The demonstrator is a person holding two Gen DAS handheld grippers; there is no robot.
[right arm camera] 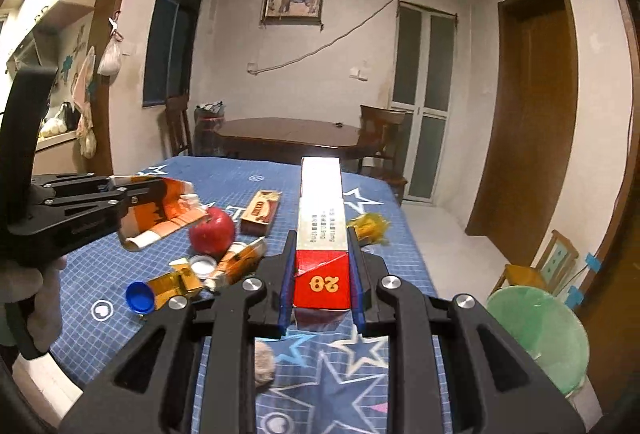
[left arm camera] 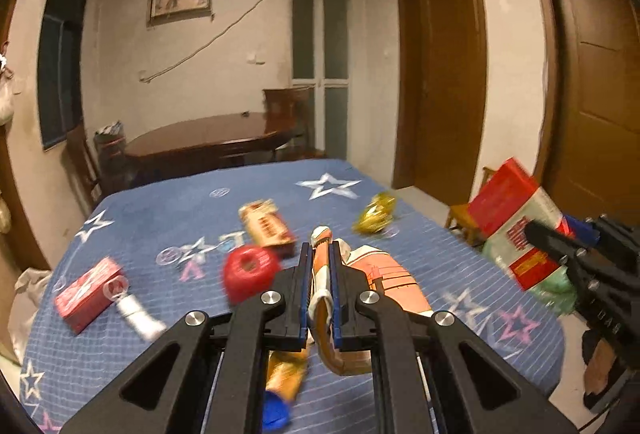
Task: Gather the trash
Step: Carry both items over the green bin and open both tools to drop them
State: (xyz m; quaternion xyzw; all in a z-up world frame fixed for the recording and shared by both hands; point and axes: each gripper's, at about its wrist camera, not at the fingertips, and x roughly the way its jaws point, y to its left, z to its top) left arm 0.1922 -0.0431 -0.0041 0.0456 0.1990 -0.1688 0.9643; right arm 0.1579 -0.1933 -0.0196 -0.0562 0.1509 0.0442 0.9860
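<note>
Up above the blue star-print bedspread (right arm camera: 248, 178), both grippers carry trash: the left gripper (left arm camera: 321, 286) is clamped on a crumpled orange-and-white carton (left arm camera: 384, 278), which sticks out past its fingers and hangs clear of the cloth, and the right gripper (right arm camera: 322, 274) is clamped on the red end of a long red-and-white box (right arm camera: 321, 202) that points away toward the far edge of the bed. Seen from the left wrist, that box (left arm camera: 516, 222) is held off the right edge of the bed, over a green bin (right arm camera: 540, 334) on the floor just beside that edge. Left on the bedspread near its middle are a red apple (right arm camera: 212, 230), a brown flat packet (right arm camera: 261, 212), a yellow crinkled wrapper (right arm camera: 370, 228) close to the right edge, and a small red box (left arm camera: 86, 292) toward the left edge. Nearer the front edge lie an orange wrapper (right arm camera: 176, 284), a white cap (right arm camera: 203, 266) and a blue bottle cap (right arm camera: 140, 297)
</note>
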